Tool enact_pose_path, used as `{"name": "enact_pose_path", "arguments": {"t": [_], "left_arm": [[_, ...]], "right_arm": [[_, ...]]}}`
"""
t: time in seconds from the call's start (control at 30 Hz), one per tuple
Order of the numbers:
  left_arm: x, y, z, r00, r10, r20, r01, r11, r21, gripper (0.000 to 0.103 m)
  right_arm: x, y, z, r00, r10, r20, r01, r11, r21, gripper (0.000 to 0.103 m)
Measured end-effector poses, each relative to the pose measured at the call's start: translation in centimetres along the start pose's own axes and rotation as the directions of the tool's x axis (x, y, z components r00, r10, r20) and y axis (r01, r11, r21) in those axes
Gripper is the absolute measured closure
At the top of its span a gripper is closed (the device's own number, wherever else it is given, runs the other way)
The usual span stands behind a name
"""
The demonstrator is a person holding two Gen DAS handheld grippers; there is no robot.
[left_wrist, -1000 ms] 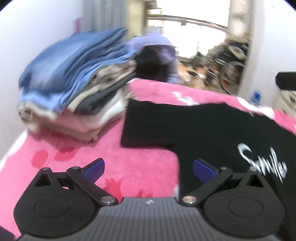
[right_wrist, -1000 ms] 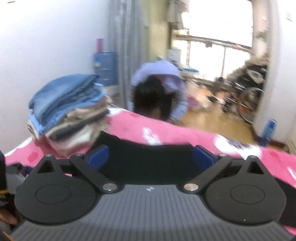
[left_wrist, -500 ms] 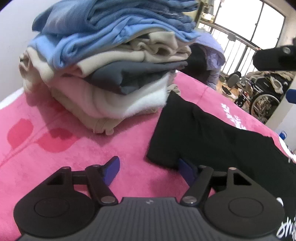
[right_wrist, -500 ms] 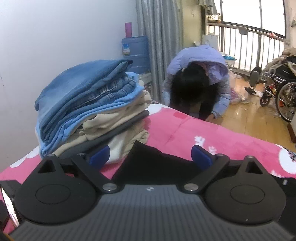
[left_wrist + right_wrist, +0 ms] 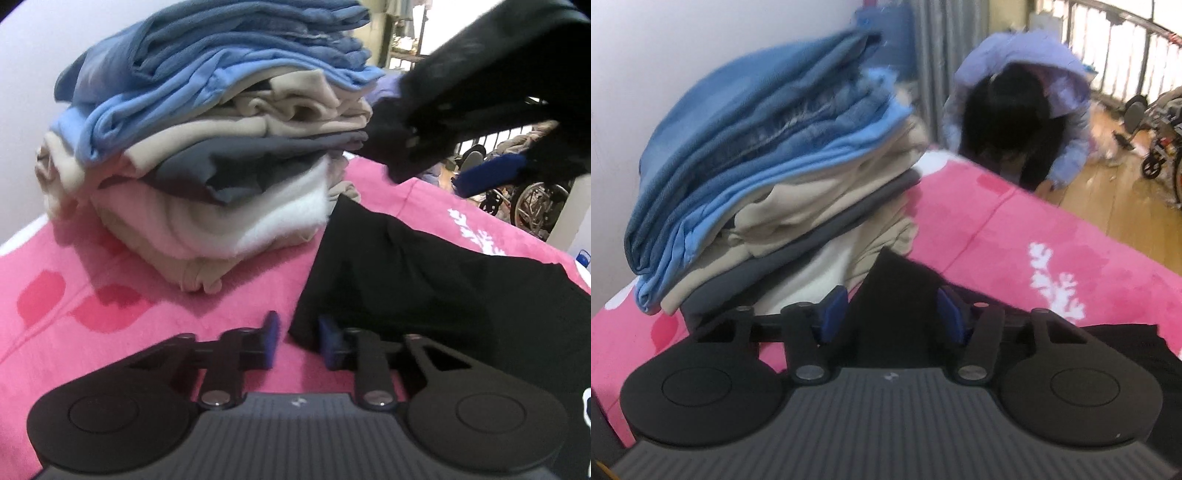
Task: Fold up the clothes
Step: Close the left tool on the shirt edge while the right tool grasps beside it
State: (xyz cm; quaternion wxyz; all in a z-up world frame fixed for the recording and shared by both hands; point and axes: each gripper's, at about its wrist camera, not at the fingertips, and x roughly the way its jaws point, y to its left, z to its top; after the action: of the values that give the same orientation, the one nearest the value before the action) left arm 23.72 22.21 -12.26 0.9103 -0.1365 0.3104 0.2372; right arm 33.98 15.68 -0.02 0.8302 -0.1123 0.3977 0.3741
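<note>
We bring our left gripper (image 5: pixel 295 341), jaws nearly closed, onto the corner of the black T-shirt (image 5: pixel 424 280) at lower centre, likely to pinch a fold corner. Our right gripper (image 5: pixel 892 314), half open, straddles its sleeve beside the folded stack (image 5: pixel 768 192) at left, on the pink blanket (image 5: pixel 92 317).

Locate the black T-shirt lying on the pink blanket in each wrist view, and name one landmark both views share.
Left wrist view: the black T-shirt fills the right half, its sleeve corner between the left gripper's jaws.
Right wrist view: it lies bottom centre, between the right gripper's jaws.
Shared landmark: the stack of folded clothes.
</note>
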Motion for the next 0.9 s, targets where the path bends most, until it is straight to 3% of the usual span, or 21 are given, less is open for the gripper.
{"name": "enact_pose_path", "arguments": {"t": [0.23, 0.43, 0.63, 0.7, 0.77, 0.9], "left_arm": [[-1.6, -2.1, -0.4, 0.994, -0.029, 0.101, 0.013, 0.987, 0.158, 0.098], [-2.2, -3.9, -1.3, 0.983, -0.042, 0.179, -0.017, 0.948, 0.316, 0.098], [-2.2, -5.1, -2.1, 0.979, -0.058, 0.194, -0.023, 0.919, 0.394, 0.098], [-2.1, -5.2, -2.2, 0.979, -0.059, 0.195, -0.024, 0.916, 0.399, 0.098], [-2.1, -5.2, -2.2, 0.979, -0.06, 0.196, -0.024, 0.915, 0.402, 0.098], [-3.0, -5.4, -2.0, 0.974, -0.088, 0.211, -0.006, 0.912, 0.409, 0.098]], "right_arm": [[4.2, 0.7, 0.9, 0.985, 0.039, -0.168, -0.036, 0.999, 0.022, 0.055], [6.1, 1.7, 0.6, 0.976, -0.004, -0.218, -0.008, 0.998, -0.055, 0.054], [8.1, 2.7, 0.3, 0.963, -0.051, -0.264, 0.016, 0.991, -0.133, 0.056], [9.0, 2.8, 0.7, 0.959, -0.067, -0.276, 0.027, 0.989, -0.149, 0.08], [9.1, 2.0, 1.1, 0.963, -0.053, -0.266, 0.026, 0.994, -0.105, 0.097], [6.8, -0.2, 0.9, 0.978, -0.012, -0.21, 0.011, 1.0, -0.007, 0.101]]}}
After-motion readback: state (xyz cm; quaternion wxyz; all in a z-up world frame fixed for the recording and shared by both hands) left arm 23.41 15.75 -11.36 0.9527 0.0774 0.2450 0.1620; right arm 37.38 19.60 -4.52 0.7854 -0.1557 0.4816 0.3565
